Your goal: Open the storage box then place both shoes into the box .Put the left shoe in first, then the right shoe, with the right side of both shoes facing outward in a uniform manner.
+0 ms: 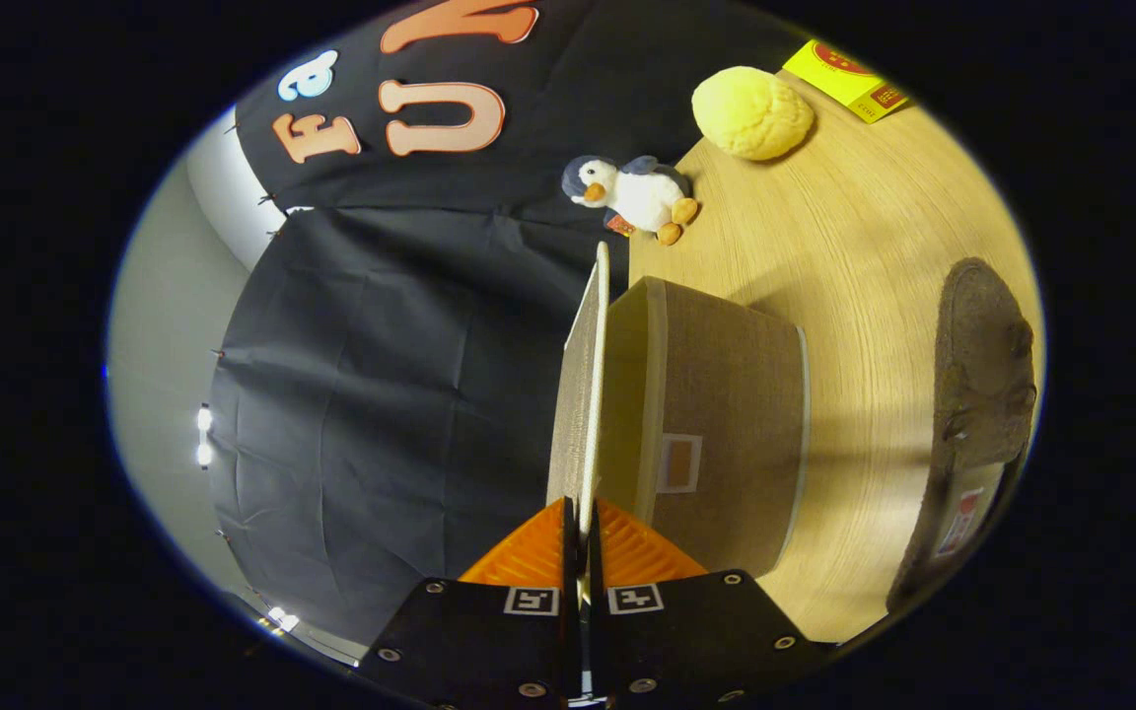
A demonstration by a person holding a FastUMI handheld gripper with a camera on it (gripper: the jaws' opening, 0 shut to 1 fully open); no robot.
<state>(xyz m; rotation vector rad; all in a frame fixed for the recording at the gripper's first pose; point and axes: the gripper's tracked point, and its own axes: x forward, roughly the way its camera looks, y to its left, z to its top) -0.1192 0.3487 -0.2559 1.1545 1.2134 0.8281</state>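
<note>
The storage box (726, 434) stands on the bench (874, 247) just ahead of the tongs (583, 537), and its lid (583, 394) is swung away from the body so that a gap shows between lid and rim, with the pale inner wall of the box visible through it. The tongs are pressed together on the edge of that lid, one finger on each face, so the lid is pinched between them; the view is rolled on its side, which suggests the hand is turned over to work the flap. Judged from this, the opening step is under way and no shoe has gone in yet. One dark, fuzzy shoe (977, 414) lies on the bench beyond the box, apart from it; I cannot tell whether it is the left or the right one. Farther off sit a toy penguin (632, 194) at the bench's edge, a yellow ball-like lump (752, 111) and a yellow card (849, 79). The risks from here: the thin lid could slip out of the pinch and fall shut, the light box could be dragged or tipped if the pull is not along the hinge's arc, and the wrong shoe could be picked first.
</note>
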